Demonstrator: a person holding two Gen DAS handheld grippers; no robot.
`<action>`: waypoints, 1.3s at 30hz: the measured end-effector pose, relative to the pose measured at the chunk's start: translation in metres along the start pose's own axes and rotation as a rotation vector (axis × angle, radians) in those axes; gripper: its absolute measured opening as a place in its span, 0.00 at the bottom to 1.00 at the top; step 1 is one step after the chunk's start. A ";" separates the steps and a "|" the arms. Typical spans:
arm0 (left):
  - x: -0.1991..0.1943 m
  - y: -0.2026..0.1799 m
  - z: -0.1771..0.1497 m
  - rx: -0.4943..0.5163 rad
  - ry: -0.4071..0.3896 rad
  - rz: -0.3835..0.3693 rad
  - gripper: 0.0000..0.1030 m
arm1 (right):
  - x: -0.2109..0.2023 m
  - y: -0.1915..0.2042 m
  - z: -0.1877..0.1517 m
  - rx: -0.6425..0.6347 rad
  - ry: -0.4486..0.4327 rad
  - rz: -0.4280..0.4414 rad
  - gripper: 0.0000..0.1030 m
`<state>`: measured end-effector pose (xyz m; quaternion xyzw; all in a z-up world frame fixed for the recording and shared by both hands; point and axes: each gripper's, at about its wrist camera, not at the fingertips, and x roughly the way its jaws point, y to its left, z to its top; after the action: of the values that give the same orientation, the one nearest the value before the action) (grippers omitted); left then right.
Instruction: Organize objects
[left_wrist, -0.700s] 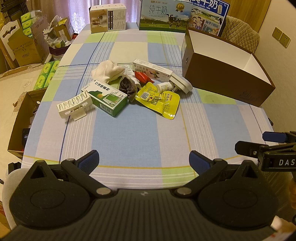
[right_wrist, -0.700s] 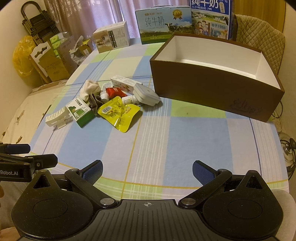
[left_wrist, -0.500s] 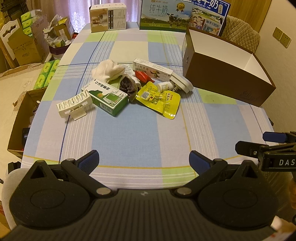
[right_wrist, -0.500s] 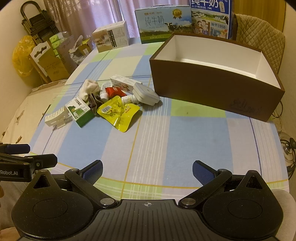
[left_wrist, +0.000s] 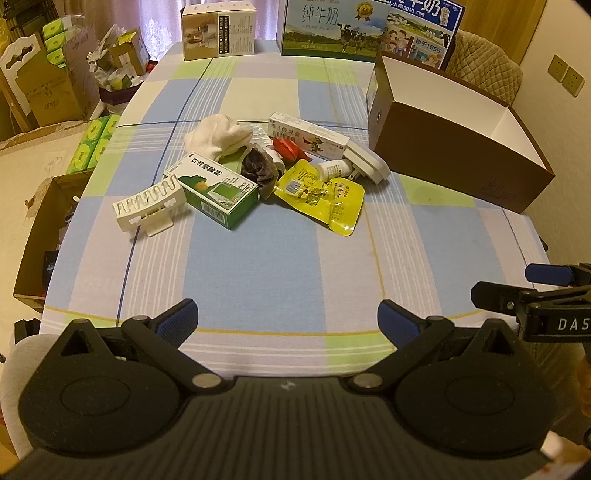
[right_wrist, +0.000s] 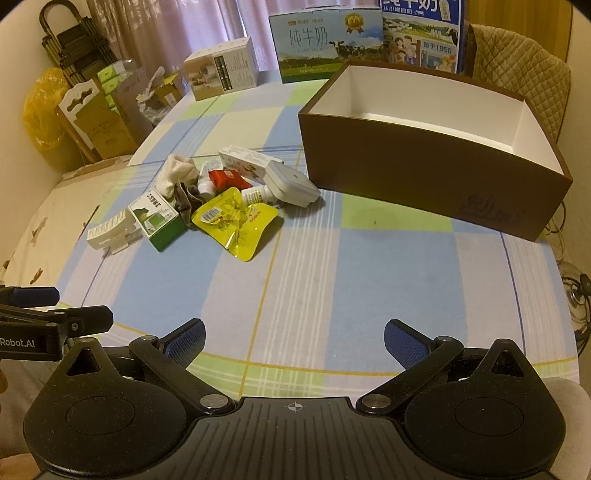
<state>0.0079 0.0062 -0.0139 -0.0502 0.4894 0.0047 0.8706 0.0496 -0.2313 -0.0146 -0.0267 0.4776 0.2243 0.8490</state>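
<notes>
— Where's the stuff they're meant to tidy?

— All heaped mid-table, well beyond both grippers. The left gripper (left_wrist: 287, 317) and the right gripper (right_wrist: 294, 338) hang over the near edge of the checked tablecloth (left_wrist: 280, 266), jaws spread wide, nothing between them.

— Which one's closer to the heap?

— The left, I'd say. The pile sits almost straight ahead of it, slightly left: the white rack (left_wrist: 147, 203), the green box (left_wrist: 216, 188) lying with its long side running near-right to far-left, then the yellow pouch (left_wrist: 325, 195). From the right gripper the pile lies far and to the left.

— And the brown box (right_wrist: 424, 173)?

— Far right, apart from the heap. The white charger (right_wrist: 290, 184) lies nearest to it.

— Is it empty?

— The right camera looks down onto white inner walls with nothing showing; the floor is hidden. The left camera catches mostly the outer side. I'd guess the right gripper suits drops there.
</notes>
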 end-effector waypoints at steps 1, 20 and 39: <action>0.000 0.000 0.000 0.000 0.000 0.000 0.99 | 0.001 0.000 0.000 0.000 0.002 0.000 0.98; 0.010 0.006 0.005 -0.019 0.015 0.001 0.99 | 0.012 -0.001 0.007 -0.006 0.022 -0.009 0.98; 0.022 0.028 0.018 -0.034 -0.004 0.043 0.99 | 0.029 0.001 0.017 -0.024 0.026 -0.012 0.98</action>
<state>0.0326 0.0347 -0.0255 -0.0545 0.4884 0.0319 0.8703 0.0763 -0.2159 -0.0290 -0.0425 0.4856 0.2247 0.8437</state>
